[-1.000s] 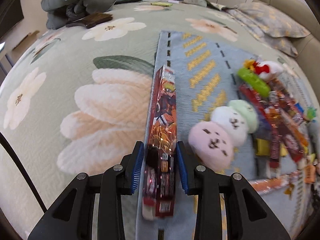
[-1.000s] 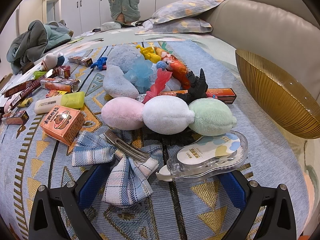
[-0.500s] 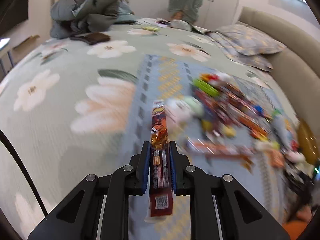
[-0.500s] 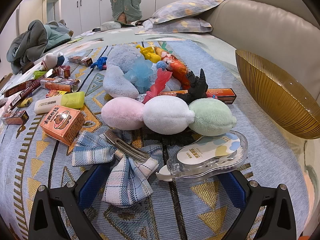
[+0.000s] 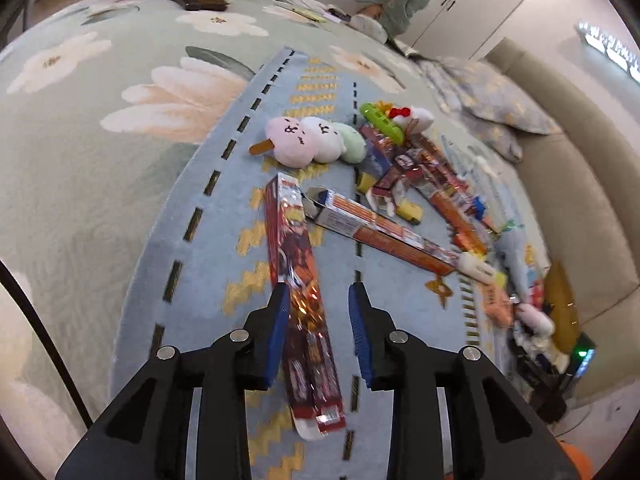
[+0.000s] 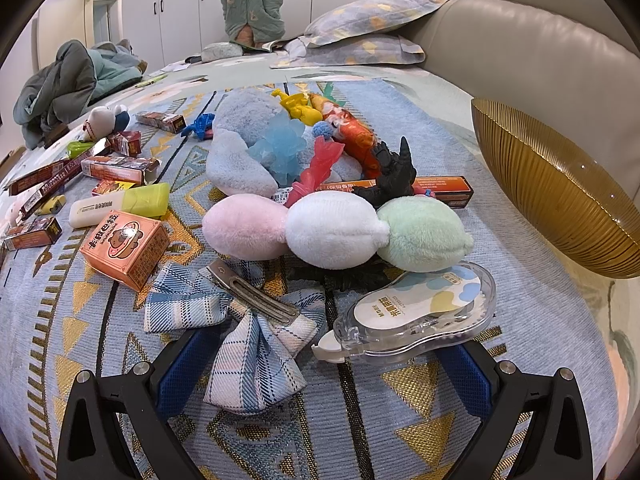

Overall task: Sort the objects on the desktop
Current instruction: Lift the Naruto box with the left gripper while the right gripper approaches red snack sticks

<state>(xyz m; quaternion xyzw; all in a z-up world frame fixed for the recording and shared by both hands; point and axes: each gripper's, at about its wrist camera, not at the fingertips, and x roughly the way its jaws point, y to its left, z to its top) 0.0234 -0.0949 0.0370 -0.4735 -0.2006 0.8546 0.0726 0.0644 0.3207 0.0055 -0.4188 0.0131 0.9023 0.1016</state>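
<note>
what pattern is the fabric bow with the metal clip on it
Blue, white and pale pink plaid on the bow, its metal clip lying across it; clearest in the right wrist view.

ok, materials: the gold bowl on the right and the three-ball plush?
Gold bowl: probably tinted glass or plastic; glossy, finely ribbed, slightly see-through at the rim. Three-ball plush: soft pile fabric, matte and fuzzy, with seams at the joins between balls.

Two near, downward-angled wrist views sharing one blue mat (image 5: 208, 288).

Chinese characters on orange box (image 6: 125, 249), small print on correction tape (image 6: 416, 312), unreadable
</note>
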